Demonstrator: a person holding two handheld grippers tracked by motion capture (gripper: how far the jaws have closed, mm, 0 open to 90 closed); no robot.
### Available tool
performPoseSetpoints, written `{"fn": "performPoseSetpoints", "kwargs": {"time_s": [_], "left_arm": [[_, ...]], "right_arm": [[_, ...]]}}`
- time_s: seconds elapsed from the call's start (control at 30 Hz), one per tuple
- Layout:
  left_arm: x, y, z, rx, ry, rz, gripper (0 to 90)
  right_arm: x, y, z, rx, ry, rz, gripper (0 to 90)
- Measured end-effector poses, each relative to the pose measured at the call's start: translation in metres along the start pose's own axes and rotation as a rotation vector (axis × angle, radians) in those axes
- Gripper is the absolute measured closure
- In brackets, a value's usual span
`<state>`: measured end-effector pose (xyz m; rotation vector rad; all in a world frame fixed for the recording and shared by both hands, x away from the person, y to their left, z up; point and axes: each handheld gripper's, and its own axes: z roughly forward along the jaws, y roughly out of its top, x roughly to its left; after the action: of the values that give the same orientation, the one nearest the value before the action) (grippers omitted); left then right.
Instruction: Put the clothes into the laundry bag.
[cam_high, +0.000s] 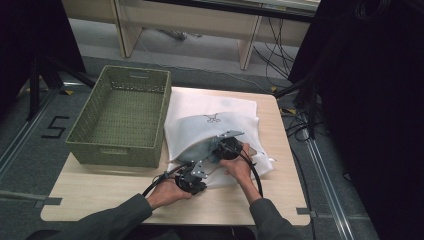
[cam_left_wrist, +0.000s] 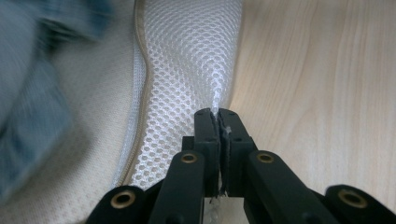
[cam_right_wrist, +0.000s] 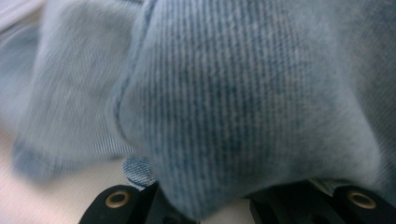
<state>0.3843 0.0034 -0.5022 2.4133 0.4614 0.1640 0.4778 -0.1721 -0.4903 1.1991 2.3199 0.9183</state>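
A white mesh laundry bag (cam_high: 215, 120) lies on the wooden table (cam_high: 100, 192), its mouth toward the person. My left gripper (cam_high: 196, 170) holds the bag's near edge. In the left gripper view its jaws (cam_left_wrist: 218, 116) are shut on a pinch of the white mesh (cam_left_wrist: 187, 60) beside the zip seam. My right gripper (cam_high: 227, 147) sits at the bag's mouth. Pale blue denim cloth (cam_right_wrist: 233, 93) bulges over its jaws and hides the tips, which look shut on it. The same denim (cam_left_wrist: 28, 116) appears blurred inside the bag.
A green woven basket (cam_high: 120, 150) stands on the table's left half, right beside the bag. Bare wood (cam_left_wrist: 317, 84) runs along the near edge. Cables trail on the floor at the right, and shelving legs stand behind the table.
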Motion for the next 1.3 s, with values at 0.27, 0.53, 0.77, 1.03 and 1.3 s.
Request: {"fn": "performPoseSetpoints", "kwargs": {"time_s": [0.27,0.53,0.77,1.03,1.3], "left_arm": [[0.004,-0.003,-0.003,0.0,-0.004,-0.022,85.5],[0.004,-0.003,-0.001,-0.025,-0.004,-0.042,82.8],[0.004,-0.003,-0.002,-0.004,-0.001,-0.02,81.2],[0.003,-0.004,-0.002,-0.008,0.011,-0.006,81.8],[0.001,-0.006,-0.002,-0.019,0.011,-0.017,84.6]], "right_arm": [[-0.018,0.004,0.007,-0.021,-0.057,0.062,78.4],[-0.007,-0.005,-0.033,-0.003,0.034,0.064,45.7],[0.01,-0.005,-0.065,-0.053,0.074,0.058,41.6],[0.034,-0.003,-0.033,-0.01,0.09,0.017,42.1],[0.022,0.002,0.005,-0.039,-0.002,-0.002,74.4]]}}
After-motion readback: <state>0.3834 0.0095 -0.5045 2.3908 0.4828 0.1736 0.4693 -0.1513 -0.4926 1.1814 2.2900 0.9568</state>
